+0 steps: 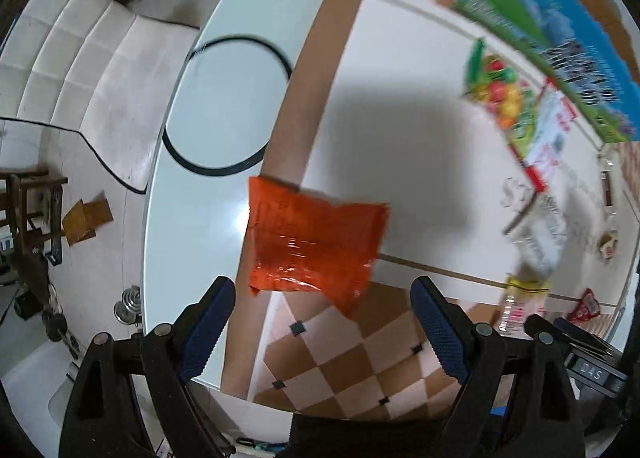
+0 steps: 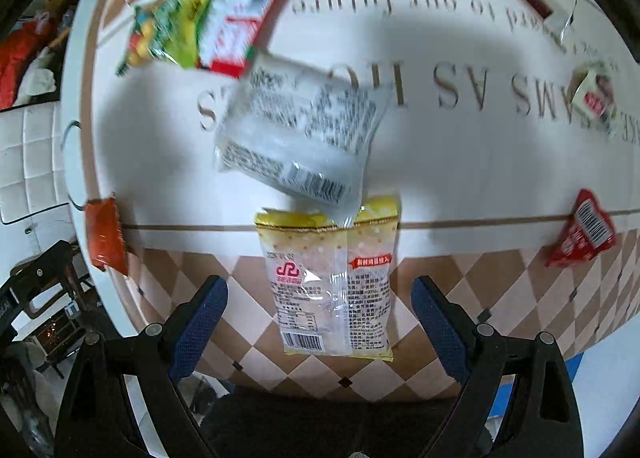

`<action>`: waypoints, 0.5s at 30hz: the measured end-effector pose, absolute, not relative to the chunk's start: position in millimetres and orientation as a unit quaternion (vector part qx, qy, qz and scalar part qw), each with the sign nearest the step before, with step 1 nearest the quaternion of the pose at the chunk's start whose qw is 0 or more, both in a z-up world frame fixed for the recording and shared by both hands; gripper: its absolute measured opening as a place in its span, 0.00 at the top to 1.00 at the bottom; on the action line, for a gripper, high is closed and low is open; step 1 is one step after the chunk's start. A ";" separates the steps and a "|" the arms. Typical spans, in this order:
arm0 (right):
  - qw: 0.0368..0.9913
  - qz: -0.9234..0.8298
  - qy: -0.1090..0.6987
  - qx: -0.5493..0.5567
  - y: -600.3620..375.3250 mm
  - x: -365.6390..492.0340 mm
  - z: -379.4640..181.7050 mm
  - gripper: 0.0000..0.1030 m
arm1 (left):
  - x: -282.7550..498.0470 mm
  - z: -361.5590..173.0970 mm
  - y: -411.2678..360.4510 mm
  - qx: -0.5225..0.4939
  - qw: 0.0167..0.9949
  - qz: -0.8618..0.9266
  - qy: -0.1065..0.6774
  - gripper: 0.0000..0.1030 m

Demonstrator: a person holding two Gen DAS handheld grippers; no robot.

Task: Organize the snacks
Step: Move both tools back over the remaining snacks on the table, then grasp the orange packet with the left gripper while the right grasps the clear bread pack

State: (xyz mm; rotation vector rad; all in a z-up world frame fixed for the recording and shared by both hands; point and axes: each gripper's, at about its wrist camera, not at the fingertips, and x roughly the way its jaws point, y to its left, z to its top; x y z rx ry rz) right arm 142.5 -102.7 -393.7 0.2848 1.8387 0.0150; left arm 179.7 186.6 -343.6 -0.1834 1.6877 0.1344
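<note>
The orange packet [image 1: 316, 244] lies flat at the counter's [image 1: 192, 218] rim, just beyond the left gripper [image 1: 322, 318], whose fingers [image 1: 210, 318] stand wide apart with nothing between them. Its long axis runs roughly from nine to three o'clock in the left wrist view, slightly tilted down toward three; one corner at five o'clock droops toward the gripper. The packet sits half on the glossy counter edge, half on the patterned cloth [image 1: 360, 358], so a careless nudge would likely slide it off toward nine o'clock, where the floor lies below. The foil looks slick, and a pinch across the long side could buckle it rather than grip it.

In the right wrist view, the yellow packet [image 2: 332, 282] lies between the wide-open fingers [image 2: 440, 326] of the right gripper [image 2: 320, 322], which hold nothing. Its long axis runs twelve to six o'clock. The white packet [image 2: 300, 134] overlaps its top edge at twelve o'clock, so lifting the yellow one may drag the white along. A small red packet [image 2: 582, 232] lies well apart at three o'clock, and green packs [image 2: 168, 30] crowd eleven o'clock.
</note>
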 end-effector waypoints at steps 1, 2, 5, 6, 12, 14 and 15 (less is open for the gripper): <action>0.596 0.004 0.793 0.122 -102.3 140.8 -396.8 0.08 | 179.6 -350.9 187.2 -0.080 0.655 0.057 0.750 0.13; 0.594 0.002 0.795 0.122 -102.5 139.3 -399.9 0.08 | 179.5 -358.3 187.8 -0.083 0.650 0.054 0.754 0.13; 0.581 -0.006 0.803 0.130 -102.8 134.9 -407.8 0.08 | 181.6 -373.7 187.8 -0.081 0.641 0.049 0.762 0.13; 0.577 -0.008 0.806 0.131 -102.2 132.2 -411.3 0.08 | 181.5 -378.7 186.7 -0.080 0.638 0.047 0.764 0.13; 0.563 -0.012 0.816 0.132 -94.9 123.0 -427.6 0.07 | 185.3 -398.4 185.0 -0.081 0.630 0.046 0.771 0.13; 0.560 -0.014 0.818 0.129 -91.0 122.1 -431.9 0.07 | 183.4 -401.0 184.1 -0.082 0.631 0.045 0.771 0.13; 0.558 -0.015 0.820 0.127 -88.7 121.1 -434.7 0.07 | 183.4 -402.7 183.4 -0.082 0.630 0.043 0.771 0.13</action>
